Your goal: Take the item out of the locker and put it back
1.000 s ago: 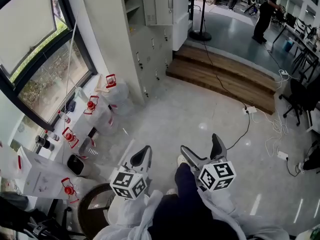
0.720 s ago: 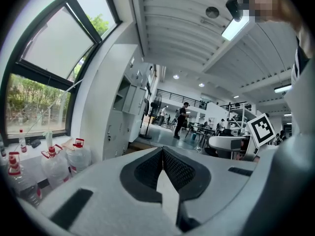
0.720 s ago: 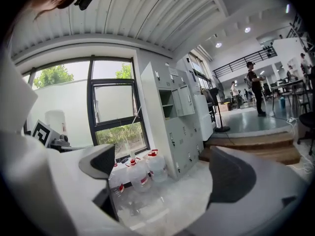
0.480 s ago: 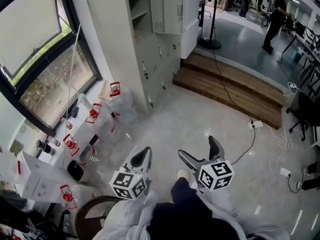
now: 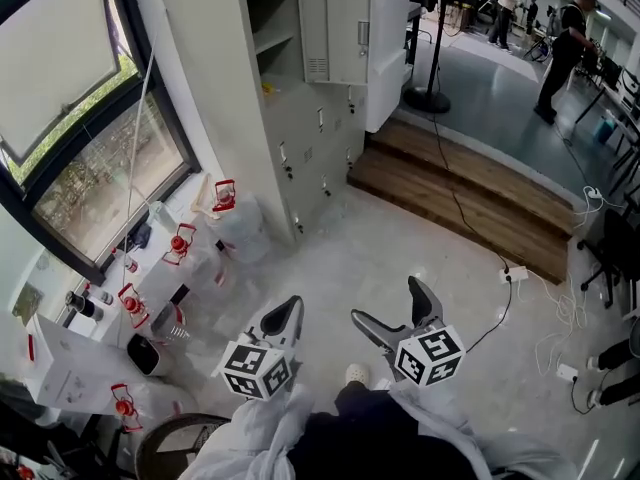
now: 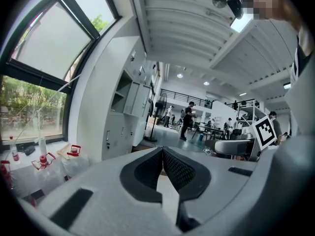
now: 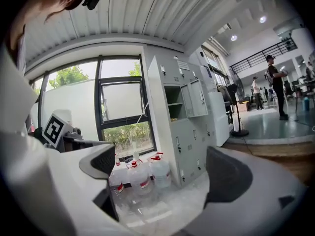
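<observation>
Room: a high hall with a pale speckled floor (image 5: 400, 238) and a large window (image 5: 90, 148) on the left wall; people stood well off at the far end.
Locker: a grey locker bank (image 5: 300, 128) stood against the wall just beside the window. One upper compartment (image 5: 270, 33) was open, its door (image 5: 340, 33) swung out to the right.
Item: I could make out only a small yellowish thing (image 5: 267, 87) at the bottom of that compartment. It was too small to name or to read its long axis; I took it for the item to fetch.
Left gripper (image 5: 288, 313): held low in front of me, jaws pressed together, nothing between them.
Right gripper (image 5: 392, 308): just beside the left one, jaws spread wide and empty.
Bearing: the compartment lay ahead and leftward, higher than both grippers and well apart from them. The left gripper was on the nearer side, but the right one was ready to grasp.
Open room: bare floor ran from me to the locker front.
Edges: water jugs (image 5: 225, 208) crowded the locker's foot on the window side, a wooden step (image 5: 450, 178) bounded the right, and the open door would flank any reach.
Stage: I judged it the approach, with nothing taken yet.
</observation>
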{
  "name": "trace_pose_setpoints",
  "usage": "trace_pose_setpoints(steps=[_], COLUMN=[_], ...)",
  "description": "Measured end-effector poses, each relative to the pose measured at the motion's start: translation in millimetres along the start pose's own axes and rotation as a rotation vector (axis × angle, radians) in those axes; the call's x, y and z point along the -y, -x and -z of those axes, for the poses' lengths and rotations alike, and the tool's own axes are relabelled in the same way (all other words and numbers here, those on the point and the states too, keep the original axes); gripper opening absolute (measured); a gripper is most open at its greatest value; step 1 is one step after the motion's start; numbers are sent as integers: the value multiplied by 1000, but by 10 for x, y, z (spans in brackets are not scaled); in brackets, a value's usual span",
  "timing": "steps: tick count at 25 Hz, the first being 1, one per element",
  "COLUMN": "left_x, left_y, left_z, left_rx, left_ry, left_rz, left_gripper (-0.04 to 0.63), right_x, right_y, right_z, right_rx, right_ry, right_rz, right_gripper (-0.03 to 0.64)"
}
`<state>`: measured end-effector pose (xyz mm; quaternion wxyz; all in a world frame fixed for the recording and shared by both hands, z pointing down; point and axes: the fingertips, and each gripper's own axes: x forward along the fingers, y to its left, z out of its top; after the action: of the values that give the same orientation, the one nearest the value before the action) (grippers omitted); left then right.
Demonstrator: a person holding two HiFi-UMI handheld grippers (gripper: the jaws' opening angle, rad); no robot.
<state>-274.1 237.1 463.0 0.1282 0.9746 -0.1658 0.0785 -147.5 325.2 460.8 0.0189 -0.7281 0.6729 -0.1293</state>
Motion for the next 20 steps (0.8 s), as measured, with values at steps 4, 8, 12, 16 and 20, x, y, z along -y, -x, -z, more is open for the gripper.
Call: trace_pose_setpoints(steps=[4,8,12,16,20], left_x=[-47,-74,-87,-107,-126], left_y=[-279,-533,-691,-756,-805], left_z=[-55,-47,-10,29,51], left_rx=[3,9,10,3,-9], left_ry=[-8,-11,2,16,31], left_rz=[-12,-22,-34,-42,-48], left_gripper=[9,9,9,9,9], right_x=[245,456,585,642,654], right_y=[-184,-334,-425,-460,-466], right_z=[20,64,69,60,100], right_rx=[-52,-72,-67,-77,-103], right_ry=[29,100,64,62,79], right_rz=[-26,-40,-67,-83,-101], right_gripper=[575,575,575,575,575])
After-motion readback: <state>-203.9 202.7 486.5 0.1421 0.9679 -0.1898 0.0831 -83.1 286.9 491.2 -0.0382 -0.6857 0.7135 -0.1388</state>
